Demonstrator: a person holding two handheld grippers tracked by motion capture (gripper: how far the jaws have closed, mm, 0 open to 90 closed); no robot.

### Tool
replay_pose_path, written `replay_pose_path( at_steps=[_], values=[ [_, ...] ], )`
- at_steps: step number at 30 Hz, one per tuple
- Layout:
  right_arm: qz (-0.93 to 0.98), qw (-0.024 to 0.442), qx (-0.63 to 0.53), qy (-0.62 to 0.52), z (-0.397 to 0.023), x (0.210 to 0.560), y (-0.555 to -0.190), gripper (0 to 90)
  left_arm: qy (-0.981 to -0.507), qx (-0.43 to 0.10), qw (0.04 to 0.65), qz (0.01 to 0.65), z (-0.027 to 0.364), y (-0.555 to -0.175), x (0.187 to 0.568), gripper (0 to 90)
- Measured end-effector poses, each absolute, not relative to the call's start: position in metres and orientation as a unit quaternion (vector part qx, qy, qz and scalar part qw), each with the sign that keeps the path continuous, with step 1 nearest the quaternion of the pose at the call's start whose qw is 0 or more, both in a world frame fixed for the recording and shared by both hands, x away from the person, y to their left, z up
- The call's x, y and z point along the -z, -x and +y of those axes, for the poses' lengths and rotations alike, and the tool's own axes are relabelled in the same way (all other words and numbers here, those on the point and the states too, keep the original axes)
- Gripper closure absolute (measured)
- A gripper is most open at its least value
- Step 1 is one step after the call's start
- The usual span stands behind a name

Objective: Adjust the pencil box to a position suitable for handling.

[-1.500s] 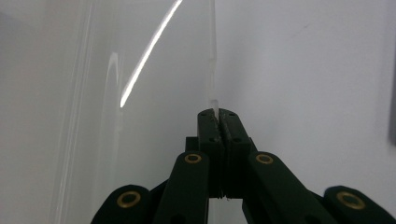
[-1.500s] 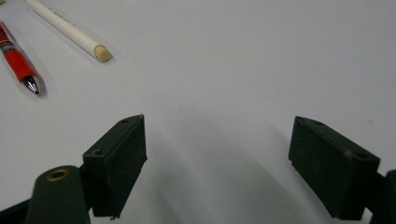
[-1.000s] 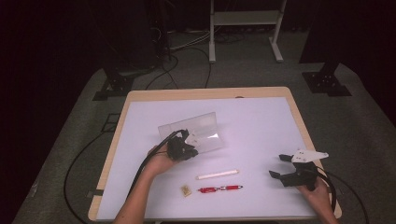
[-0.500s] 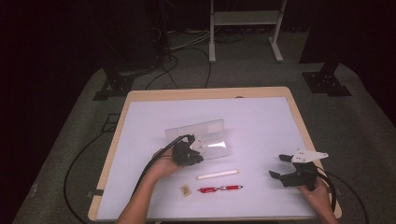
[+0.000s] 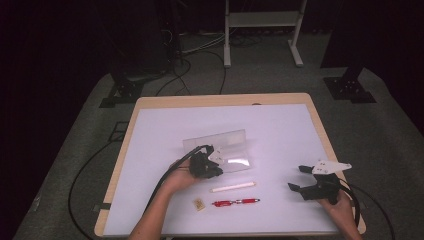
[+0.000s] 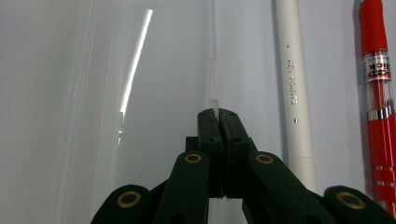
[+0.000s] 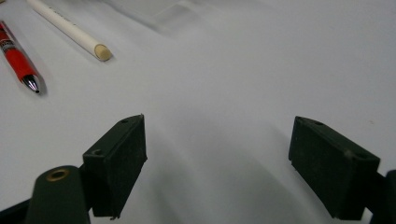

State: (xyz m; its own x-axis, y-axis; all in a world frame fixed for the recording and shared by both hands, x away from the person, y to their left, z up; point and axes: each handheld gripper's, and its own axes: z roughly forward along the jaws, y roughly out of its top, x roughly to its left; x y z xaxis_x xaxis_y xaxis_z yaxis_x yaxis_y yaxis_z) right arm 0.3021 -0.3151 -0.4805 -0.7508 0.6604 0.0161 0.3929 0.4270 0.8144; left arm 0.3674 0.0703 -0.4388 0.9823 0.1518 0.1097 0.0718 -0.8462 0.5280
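The clear plastic pouch (image 5: 222,151) lies near the middle of the white tabletop (image 5: 280,125), and the left claw (image 5: 214,161) has its near edge pinched: in the left gripper view the two black jaws stand pressed together on a thin see-through lip of the pouch (image 6: 215,103).

Just on the person's side of the pouch lies a white pencil-like stick (image 5: 233,187), and beyond that, nearer the tabletop's front edge, a red pen (image 5: 236,202); the two lie roughly parallel and apart from each other. A small tan bit (image 5: 199,204), too small to tell what it is, sits just left of the pen. None of these lies on the pouch. The right claw (image 5: 300,178) is well off to the right, near the tabletop's right edge, its jaws wide apart with nothing between them, bare tabletop under them in the right gripper view.

The left hand (image 5: 181,176) and gripper body cover the pouch's front left corner in the high view. The print on the stick (image 6: 292,88) is only partly readable.

The pouch is transparent and flat, with a bright streak of light reflected along it and a faint fold line.
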Motion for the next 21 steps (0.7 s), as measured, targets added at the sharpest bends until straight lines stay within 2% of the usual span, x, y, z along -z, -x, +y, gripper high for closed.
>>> replay_pose_path(
  at_steps=[21],
  values=[
    [0.829, 0.154, -0.435, -0.317, -0.3156, 0.4805, -0.3019, 18.1, -0.961, -0.054, 0.262, 0.064, 0.0673, -0.3726, 0.4470, 88.4]
  ],
)
